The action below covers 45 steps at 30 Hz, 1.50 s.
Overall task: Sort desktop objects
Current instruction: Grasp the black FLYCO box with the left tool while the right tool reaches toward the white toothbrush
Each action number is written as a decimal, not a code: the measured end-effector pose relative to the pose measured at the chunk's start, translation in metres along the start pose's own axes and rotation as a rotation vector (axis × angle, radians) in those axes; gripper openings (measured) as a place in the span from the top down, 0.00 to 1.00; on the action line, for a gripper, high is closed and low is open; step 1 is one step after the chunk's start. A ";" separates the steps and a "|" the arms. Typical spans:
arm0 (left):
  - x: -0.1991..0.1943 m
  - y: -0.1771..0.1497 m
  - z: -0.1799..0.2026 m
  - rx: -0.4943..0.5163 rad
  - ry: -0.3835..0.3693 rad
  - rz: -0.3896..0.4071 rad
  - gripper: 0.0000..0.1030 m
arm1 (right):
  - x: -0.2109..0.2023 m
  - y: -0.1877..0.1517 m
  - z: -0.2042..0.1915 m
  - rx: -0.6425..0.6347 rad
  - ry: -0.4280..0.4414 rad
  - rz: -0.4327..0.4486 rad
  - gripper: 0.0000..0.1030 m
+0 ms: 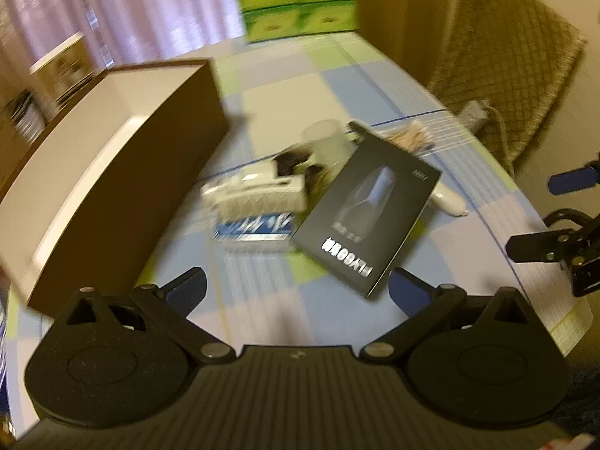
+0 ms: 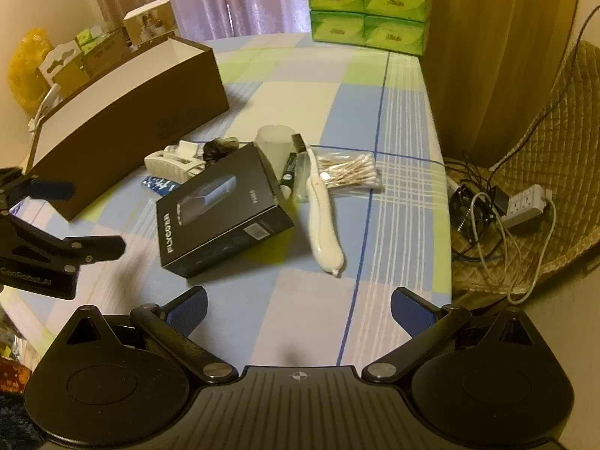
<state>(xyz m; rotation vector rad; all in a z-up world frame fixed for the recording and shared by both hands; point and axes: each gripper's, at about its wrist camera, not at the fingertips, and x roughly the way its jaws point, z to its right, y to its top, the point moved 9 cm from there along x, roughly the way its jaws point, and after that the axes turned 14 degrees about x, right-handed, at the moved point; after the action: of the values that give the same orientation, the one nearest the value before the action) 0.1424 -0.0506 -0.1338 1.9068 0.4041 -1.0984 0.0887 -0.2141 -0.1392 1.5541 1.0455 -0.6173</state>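
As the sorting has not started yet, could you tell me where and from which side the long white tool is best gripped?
I would take the white tool across its thick rounded body with the right gripper, which is open, coming from above. It lies flat on the tablecloth with clear cloth either side there; its thin far end sits among the cotton swabs.

A tabletop (image 2: 300,86) under a blue, green and white checked cloth carries a long open brown cardboard box (image 2: 123,120) along its left edge, stacked green tissue packs (image 2: 367,3) at the far edge, and mid-table a flat black carton (image 2: 221,210), a white elongated handheld device (image 2: 322,221) and bagged cotton swabs (image 2: 348,172).
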 end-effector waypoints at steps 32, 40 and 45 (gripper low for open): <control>0.097 0.052 0.055 0.424 -0.300 0.036 0.23 | 0.017 -0.005 0.062 0.257 -0.160 -0.015 0.02; 0.079 0.054 0.050 0.372 -0.273 0.090 0.24 | 0.017 -0.004 0.059 0.246 -0.148 -0.006 0.02; 0.057 0.054 0.028 0.249 -0.228 0.092 0.24 | 0.020 0.001 0.051 0.215 -0.119 0.005 0.02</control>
<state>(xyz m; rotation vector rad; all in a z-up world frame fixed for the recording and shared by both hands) 0.1936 -0.1116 -0.1589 1.9625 0.0526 -1.3367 0.1068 -0.2574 -0.1682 1.6821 0.9084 -0.8309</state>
